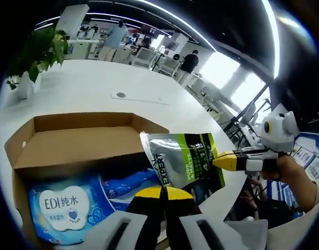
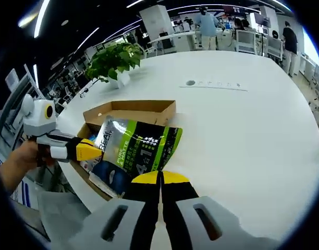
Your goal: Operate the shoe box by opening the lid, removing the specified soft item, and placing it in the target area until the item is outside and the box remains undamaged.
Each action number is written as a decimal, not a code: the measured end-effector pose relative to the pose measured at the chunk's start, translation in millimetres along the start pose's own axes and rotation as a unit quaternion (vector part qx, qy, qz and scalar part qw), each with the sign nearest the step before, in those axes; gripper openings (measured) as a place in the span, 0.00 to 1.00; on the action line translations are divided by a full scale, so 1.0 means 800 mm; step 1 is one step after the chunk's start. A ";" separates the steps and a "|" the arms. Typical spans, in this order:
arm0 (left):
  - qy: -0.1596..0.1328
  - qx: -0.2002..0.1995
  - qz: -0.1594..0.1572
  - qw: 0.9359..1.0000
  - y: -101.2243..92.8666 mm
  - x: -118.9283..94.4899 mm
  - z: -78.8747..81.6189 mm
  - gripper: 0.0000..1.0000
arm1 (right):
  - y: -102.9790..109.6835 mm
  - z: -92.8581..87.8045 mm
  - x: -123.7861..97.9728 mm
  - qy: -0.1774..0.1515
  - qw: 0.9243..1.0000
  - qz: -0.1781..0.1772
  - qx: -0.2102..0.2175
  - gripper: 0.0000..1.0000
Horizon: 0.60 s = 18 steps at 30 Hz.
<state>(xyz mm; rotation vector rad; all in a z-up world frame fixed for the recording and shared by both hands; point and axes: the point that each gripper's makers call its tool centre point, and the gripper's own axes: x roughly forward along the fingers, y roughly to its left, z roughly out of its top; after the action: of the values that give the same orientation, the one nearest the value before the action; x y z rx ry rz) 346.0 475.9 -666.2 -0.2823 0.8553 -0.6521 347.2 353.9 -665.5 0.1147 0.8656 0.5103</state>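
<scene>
In the left gripper view the left claw [image 1: 163, 194] is pinching shut on the lower edge of the silver-and-green pouch [image 1: 183, 159], lifting it above the open shoe box [image 1: 71, 138]; the right claw [image 1: 218, 160] is coming in from the right, its yellow tips closing on the pouch's side. In the right gripper view the right claw [image 2: 160, 179] is gripping the pouch [image 2: 136, 146] with jaws together, while the left claw [image 2: 97, 151] is holding its left edge. Inside the box a blue wet-wipes pack [image 1: 65, 208] is lying; the cardboard lid is folding back; beyond, on the white tabletop [image 2: 243, 125], a potted plant [image 2: 115, 60] is standing far left.
</scene>
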 end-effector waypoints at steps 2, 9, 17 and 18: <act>0.003 0.002 -0.001 1.000 -0.006 0.007 0.000 0.00 | -0.009 0.000 -0.003 0.000 1.000 -0.005 0.001 0.00; 0.008 -0.001 -0.009 1.000 -0.024 0.028 0.003 0.00 | -0.037 0.002 -0.012 0.002 1.000 -0.017 0.009 0.00; 0.019 -0.001 -0.017 1.000 -0.046 0.057 0.005 0.00 | -0.069 -0.003 -0.020 0.006 0.999 -0.032 0.019 0.00; 0.021 -0.001 -0.017 1.000 -0.048 0.060 0.005 0.00 | -0.072 -0.003 -0.021 0.007 0.999 -0.033 0.020 0.00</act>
<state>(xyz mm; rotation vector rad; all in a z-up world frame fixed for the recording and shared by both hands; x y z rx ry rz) 355.9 415.6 -674.6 -0.2859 0.8919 -0.6916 358.3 295.1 -673.0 0.1189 0.8900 0.4318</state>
